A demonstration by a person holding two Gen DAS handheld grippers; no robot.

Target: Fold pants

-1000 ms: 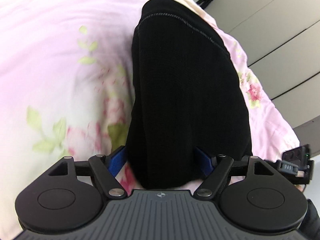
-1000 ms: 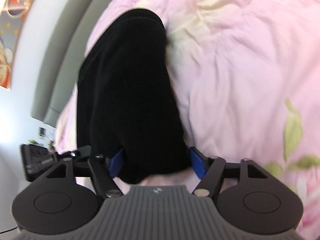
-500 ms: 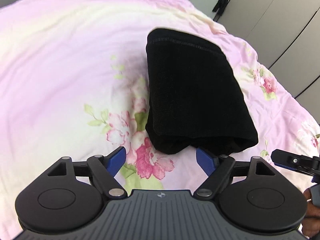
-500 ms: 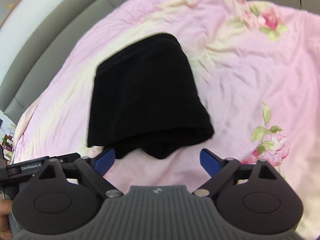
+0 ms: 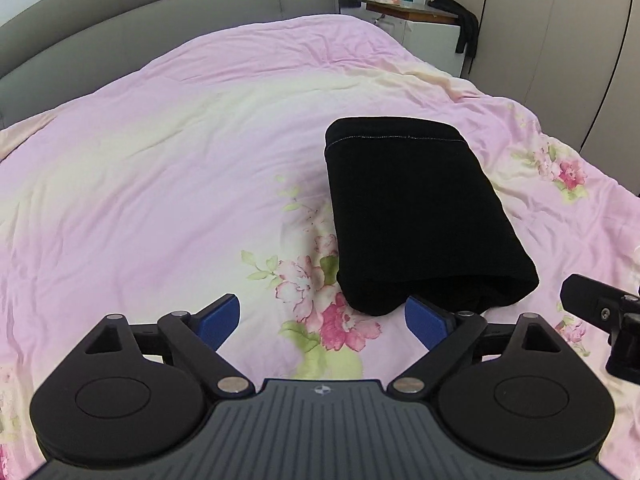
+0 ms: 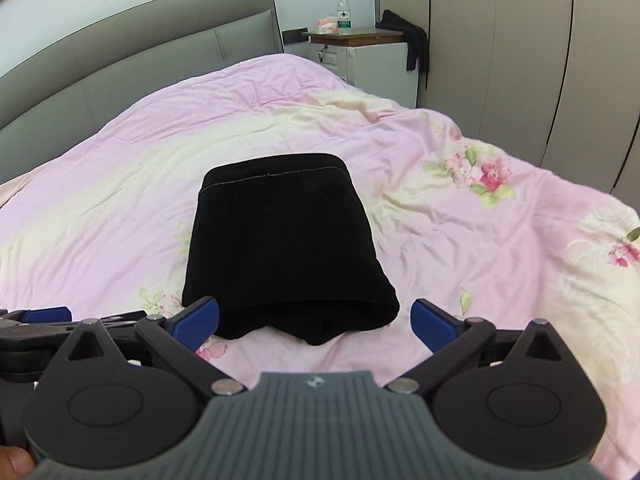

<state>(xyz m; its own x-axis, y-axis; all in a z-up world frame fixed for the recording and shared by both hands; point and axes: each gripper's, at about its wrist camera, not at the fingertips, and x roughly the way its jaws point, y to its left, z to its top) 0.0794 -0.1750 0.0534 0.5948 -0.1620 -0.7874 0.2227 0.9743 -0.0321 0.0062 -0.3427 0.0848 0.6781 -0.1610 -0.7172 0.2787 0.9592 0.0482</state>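
The black pants (image 5: 412, 216) lie folded in a compact rectangle on the pink floral bedspread (image 5: 160, 184), stitched hem at the far end. My left gripper (image 5: 324, 318) hovers above the bed near the pants' left front corner; its jaws are opening, with only bedspread between the blue pads (image 5: 220, 316). In the right wrist view the pants (image 6: 284, 240) sit straight ahead. My right gripper (image 6: 316, 320) hangs above their near folded edge, jaws opening, with the pads clear of the cloth. Each gripper shows in the other's view: the right gripper (image 5: 600, 308), the left gripper (image 6: 36, 320).
A grey padded headboard (image 6: 140, 48) runs along the far side of the bed. A nightstand (image 6: 360, 52) beyond the bed's far corner carries a water bottle (image 6: 344, 8) and a dark garment (image 6: 412, 44). Wardrobe doors (image 6: 520, 60) line the right side.
Both grippers let go of the pants, opened wide and drew back and up. The folded pants stay flat on the bed, now seen smaller and farther off.
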